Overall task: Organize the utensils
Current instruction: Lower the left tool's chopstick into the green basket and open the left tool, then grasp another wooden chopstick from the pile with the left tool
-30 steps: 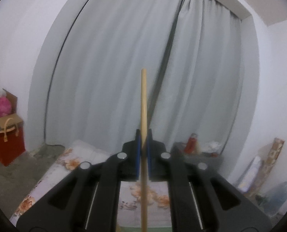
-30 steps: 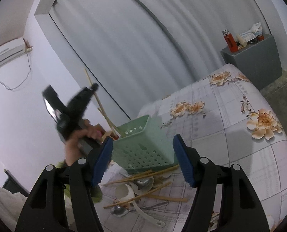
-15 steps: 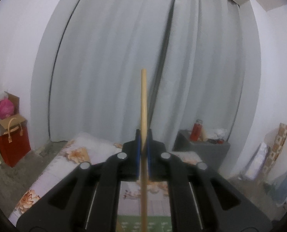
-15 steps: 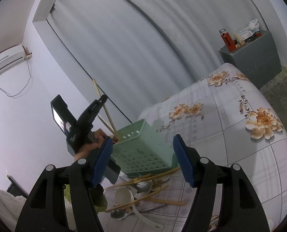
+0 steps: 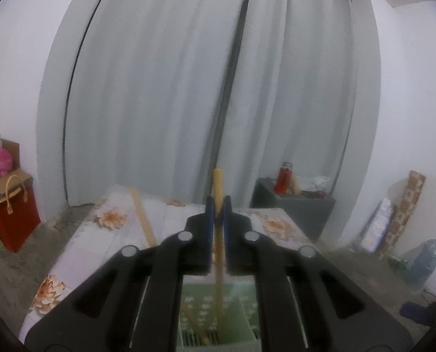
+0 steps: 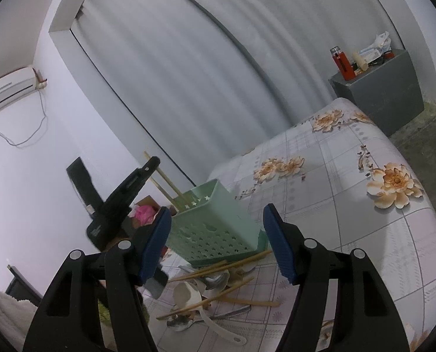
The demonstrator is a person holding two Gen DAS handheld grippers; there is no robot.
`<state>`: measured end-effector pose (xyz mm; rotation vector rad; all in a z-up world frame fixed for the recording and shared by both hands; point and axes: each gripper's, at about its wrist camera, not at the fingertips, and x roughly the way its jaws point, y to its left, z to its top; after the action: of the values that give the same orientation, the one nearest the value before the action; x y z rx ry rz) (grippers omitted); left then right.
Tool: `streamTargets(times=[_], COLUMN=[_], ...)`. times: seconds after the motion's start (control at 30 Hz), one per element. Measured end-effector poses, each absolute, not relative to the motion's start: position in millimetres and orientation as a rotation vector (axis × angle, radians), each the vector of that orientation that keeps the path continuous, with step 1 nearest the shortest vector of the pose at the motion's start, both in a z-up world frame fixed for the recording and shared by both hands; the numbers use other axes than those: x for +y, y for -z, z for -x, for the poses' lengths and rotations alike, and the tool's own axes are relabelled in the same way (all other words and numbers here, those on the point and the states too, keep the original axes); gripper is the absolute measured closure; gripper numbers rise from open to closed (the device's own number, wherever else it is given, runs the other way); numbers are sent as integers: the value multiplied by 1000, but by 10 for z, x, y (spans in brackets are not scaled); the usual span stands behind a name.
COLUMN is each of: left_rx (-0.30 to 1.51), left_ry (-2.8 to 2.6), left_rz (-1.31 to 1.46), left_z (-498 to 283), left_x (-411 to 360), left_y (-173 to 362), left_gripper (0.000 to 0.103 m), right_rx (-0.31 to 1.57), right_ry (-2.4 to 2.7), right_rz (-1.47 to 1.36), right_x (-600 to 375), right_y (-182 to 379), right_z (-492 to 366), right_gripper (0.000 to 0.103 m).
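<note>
My left gripper (image 5: 218,202) is shut on a wooden chopstick (image 5: 218,182) that stands upright between the blue pads. Its top shows just above the fingertips and its lower part reaches down into the green perforated basket (image 5: 241,293). In the right wrist view the left gripper (image 6: 154,161) is above the basket's (image 6: 218,228) far left corner, where chopsticks (image 6: 165,179) lean. My right gripper (image 6: 217,209) stands open and holds nothing, above a pile of loose chopsticks (image 6: 218,267), a white spoon (image 6: 188,293) and a metal spoon (image 6: 182,322).
The basket and pile sit on a floral tablecloth (image 6: 335,205). Another chopstick (image 5: 143,217) leans out to the left. A grey cabinet (image 6: 379,94) with a red bottle (image 6: 342,63) stands beyond the table. A red bag (image 5: 12,217) and boxes are on the floor at left.
The left gripper has come down and tilted over the basket, which now shows beneath it. The chopstick sits lower between the pads, with far less of it above the fingertips. The right gripper kept still.
</note>
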<state>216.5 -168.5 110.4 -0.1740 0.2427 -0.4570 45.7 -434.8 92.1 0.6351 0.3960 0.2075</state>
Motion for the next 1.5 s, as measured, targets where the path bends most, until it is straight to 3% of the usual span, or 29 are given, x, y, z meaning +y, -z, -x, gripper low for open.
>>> streamTargets(times=[0.27, 0.47, 0.63, 1.03, 1.4, 1.5], left_rx=[244, 250, 299, 498, 553, 552], left_ry=[504, 497, 437, 352, 466, 565], left_rz=[156, 128, 133, 202, 129, 41], left_z=[-1809, -1456, -1177, -779, -550, -614], left_x=[-1368, -1058, -684, 67, -117, -326], left_y=[-1252, -1341, -1258, -505, 6, 38], left_gripper=[52, 33, 28, 27, 27, 32], right_rx=[388, 384, 413, 650, 772, 781], right_ry=[-218, -231, -264, -294, -244, -219], right_rz=[-604, -561, -533, -504, -539, -545], right_x=[-4226, -4098, -3970, -3519, -3338, -3339], right_y=[-1012, -1112, -1128, -812, -632, -596], right_z=[-400, -314, -216, -224, -398, -437], right_gripper=[39, 39, 39, 39, 39, 39])
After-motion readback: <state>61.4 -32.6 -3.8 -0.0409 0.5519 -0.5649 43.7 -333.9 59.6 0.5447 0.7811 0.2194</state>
